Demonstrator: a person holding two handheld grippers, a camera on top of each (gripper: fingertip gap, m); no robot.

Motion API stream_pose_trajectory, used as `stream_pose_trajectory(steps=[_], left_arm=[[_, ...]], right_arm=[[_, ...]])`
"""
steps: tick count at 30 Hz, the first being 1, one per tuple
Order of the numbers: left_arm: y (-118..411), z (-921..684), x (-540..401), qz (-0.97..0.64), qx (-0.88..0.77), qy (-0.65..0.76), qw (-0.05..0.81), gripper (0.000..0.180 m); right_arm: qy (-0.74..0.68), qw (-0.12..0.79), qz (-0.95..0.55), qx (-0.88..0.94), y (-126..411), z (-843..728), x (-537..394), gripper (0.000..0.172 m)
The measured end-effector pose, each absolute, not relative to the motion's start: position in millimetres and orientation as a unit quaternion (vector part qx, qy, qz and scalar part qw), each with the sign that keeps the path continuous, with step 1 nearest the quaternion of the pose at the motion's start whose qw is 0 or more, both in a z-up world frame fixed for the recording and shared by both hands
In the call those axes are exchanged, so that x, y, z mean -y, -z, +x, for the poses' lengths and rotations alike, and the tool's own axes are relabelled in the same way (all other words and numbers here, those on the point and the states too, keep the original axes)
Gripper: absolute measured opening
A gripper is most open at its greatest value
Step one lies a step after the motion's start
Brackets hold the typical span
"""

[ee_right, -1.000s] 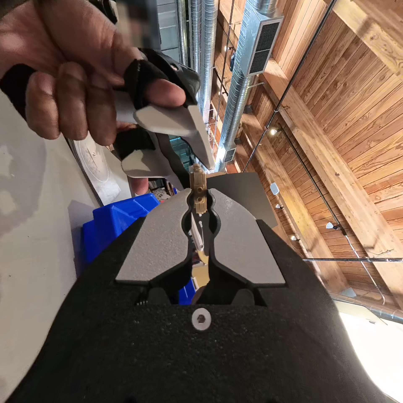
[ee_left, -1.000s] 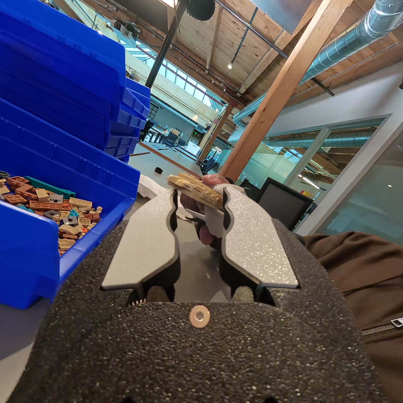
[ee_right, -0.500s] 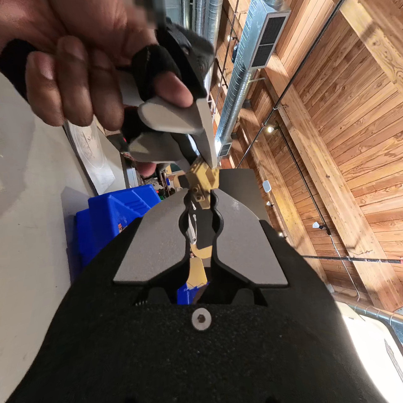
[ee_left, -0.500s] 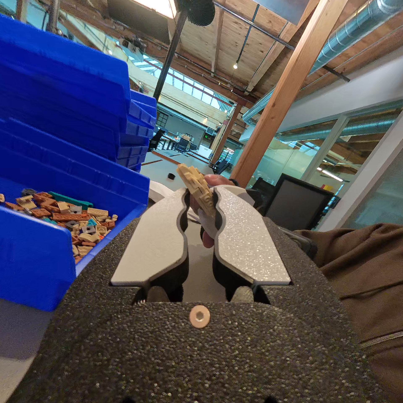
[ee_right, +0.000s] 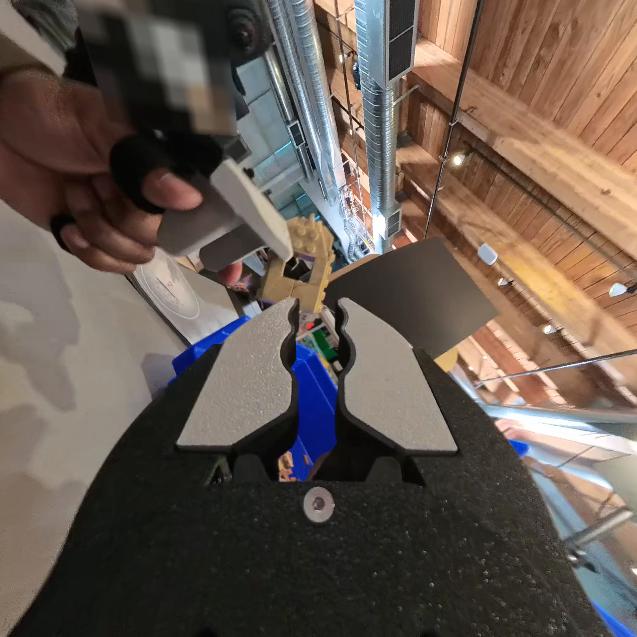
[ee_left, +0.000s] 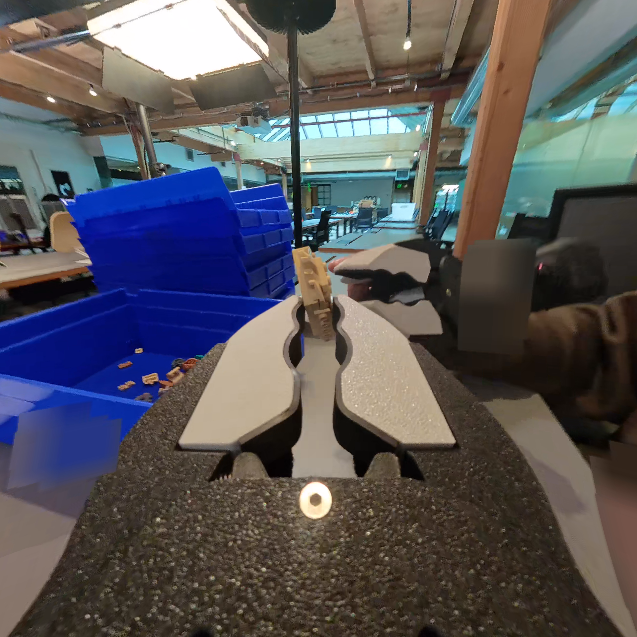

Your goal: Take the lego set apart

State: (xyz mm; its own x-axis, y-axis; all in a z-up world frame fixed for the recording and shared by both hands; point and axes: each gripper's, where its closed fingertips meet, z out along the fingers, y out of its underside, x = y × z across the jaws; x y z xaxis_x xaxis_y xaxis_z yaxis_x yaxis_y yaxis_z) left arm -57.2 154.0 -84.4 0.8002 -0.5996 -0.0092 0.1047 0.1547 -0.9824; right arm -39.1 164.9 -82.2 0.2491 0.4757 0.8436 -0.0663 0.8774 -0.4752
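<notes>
Left gripper [ee_left: 316,305]: both fingertips pressed on the lower end of one tan brick assembly [ee_left: 312,286], which stands nearly upright, long axis toward 12 o'clock.

Right gripper [ee_right: 317,303]: fingers spread, pinching nothing; the assembly's lower corner [ee_right: 312,293] sits just beyond its tips at 12 o'clock, apart from both pads. In the left wrist view this gripper lies near, at 3 o'clock of the assembly.

At 9 o'clock: one open blue bin [ee_left: 86,331] with scattered small bricks. Beyond it, at 11 o'clock: one stack of blue bins [ee_left: 179,241].
</notes>
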Motion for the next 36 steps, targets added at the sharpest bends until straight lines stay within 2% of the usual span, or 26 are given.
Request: stream_pose_trajectory(steps=[5, 21, 36], left_arm=[[94, -49, -158, -0.619, -0.254, 0.146, 0.729, 0.014], [105, -43, -163, -0.628, -0.280, 0.068, 0.723, 0.014], [113, -40, -161, -0.633, -0.328, 0.047, 0.699, 0.013]], right_arm=[[-0.210, 0.762, -0.200, 0.579, 76, -37, -166, 0.019], [-0.120, 0.761, -0.240, 0.590, 89, -50, -172, 0.014], [-0.222, 0.673, -0.251, 0.659, 98, -42, -167, 0.013]])
